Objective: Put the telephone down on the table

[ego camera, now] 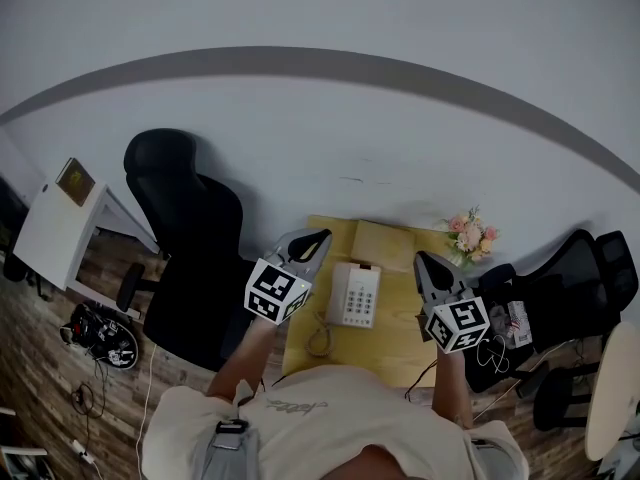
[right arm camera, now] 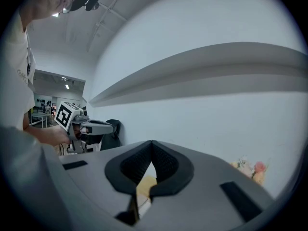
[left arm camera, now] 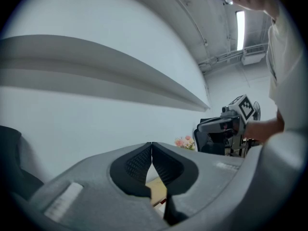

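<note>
White plastic telephone [ego camera: 354, 294] is lying flat on the yellow table [ego camera: 396, 356] between the left gripper [ego camera: 316, 238] and right gripper [ego camera: 422, 261], both hanging pinched shut on nothing, and it is looking light, hard and slippery, so gripping its two long sides seems safest.

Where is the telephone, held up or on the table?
On the table: the telephone lies flat on the yellow table, nothing gripping it.

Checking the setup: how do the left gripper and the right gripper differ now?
The left gripper hangs at the left edge of the table, the right gripper over its right side by the flowers. Left angles rightward, right leftward. Both are shut, empty, flanking the telephone.
</note>
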